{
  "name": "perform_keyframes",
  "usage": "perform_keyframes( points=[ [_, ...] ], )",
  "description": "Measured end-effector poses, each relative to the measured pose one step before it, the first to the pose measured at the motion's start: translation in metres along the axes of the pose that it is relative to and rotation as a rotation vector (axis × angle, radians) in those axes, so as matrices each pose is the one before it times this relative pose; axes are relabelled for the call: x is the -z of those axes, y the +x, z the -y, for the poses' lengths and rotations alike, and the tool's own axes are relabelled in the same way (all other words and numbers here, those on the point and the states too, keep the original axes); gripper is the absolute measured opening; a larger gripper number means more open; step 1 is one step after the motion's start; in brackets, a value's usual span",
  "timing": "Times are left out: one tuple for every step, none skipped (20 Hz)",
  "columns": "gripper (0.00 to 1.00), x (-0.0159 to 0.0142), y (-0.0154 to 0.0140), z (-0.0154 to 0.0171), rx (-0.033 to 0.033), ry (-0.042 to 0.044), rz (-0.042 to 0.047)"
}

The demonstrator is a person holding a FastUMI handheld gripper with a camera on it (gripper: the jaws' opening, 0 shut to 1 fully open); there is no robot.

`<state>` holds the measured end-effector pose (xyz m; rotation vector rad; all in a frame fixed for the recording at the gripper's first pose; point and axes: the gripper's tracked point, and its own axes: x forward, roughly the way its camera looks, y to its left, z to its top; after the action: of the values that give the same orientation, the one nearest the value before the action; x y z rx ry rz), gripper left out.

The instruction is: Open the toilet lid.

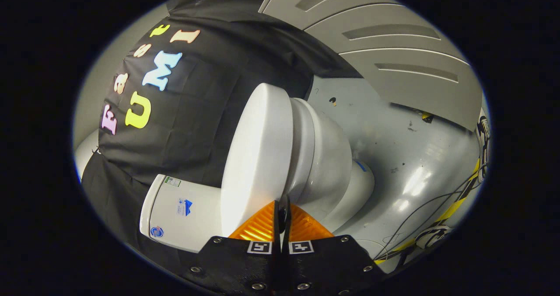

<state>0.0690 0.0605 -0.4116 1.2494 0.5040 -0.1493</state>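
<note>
The booth has a black cloth wall (183,125) behind the fixture, a glossy grey floor (407,156) and grey panelled doors (385,38) beyond it. The camera is rolled, so the floor appears to the right and the wall to the left.

Left to right:

1. The toilet tank (183,210) stands against the cloth wall. It is white, with small stickers on its face.
2. The toilet lid (256,156) is a white oval. It lies flat on the seat, in the down position. Its long axis runs from the tank end out toward the front of the bowl, away from the wall. Its top face points away from the floor.
3. The toilet bowl (328,165) sits directly under the lid, and its base rests on the floor.
4. Thin cables (431,206) and yellow-and-black tape (455,206) lie on the floor beyond the bowl.

The gripper (282,213) has its fingers brought together, with only a narrow slit between them. The tips sit at the edge of the lid on its tank side, where lid and seat meet. Contact with the lid rim cannot be confirmed. Nothing is seen gripped between the fingers.
</note>
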Motion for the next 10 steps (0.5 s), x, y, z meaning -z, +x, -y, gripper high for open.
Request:
perform_keyframes(
  points=[
    [0.0, 0.00068, -0.00095, 0.00037, 0.00594, 0.00419, -0.00045],
    [0.0, 0.00241, 0.00093, -0.00044, 0.00705, -0.00755, 0.00095],
    [0.0, 0.00022, 0.00005, -0.00155, 0.00678, -0.01244, 0.00313],
    [0.0, -0.00017, -0.00032, -0.00381, 0.00877, -0.01867, 0.00166],
    [0.0, -0.00117, -0.00126, -0.00409, 0.01042, -0.02636, 0.00525],
    [0.0, -0.00137, -0.00196, -0.00451, 0.00734, -0.03413, 0.00861],
    [0.0, -0.00279, -0.00282, -0.00261, 0.00776, -0.02149, 0.00498],
    [0.0, -0.00366, -0.0044, -0.002, 0.00684, 0.00149, 0.00473],
    [0.0, -0.00326, -0.00343, -0.00494, 0.00527, 0.01227, 0.00372],
    [0.0, -0.0029, -0.00321, -0.00762, 0.00474, 0.00154, 0.00713]
  ],
)
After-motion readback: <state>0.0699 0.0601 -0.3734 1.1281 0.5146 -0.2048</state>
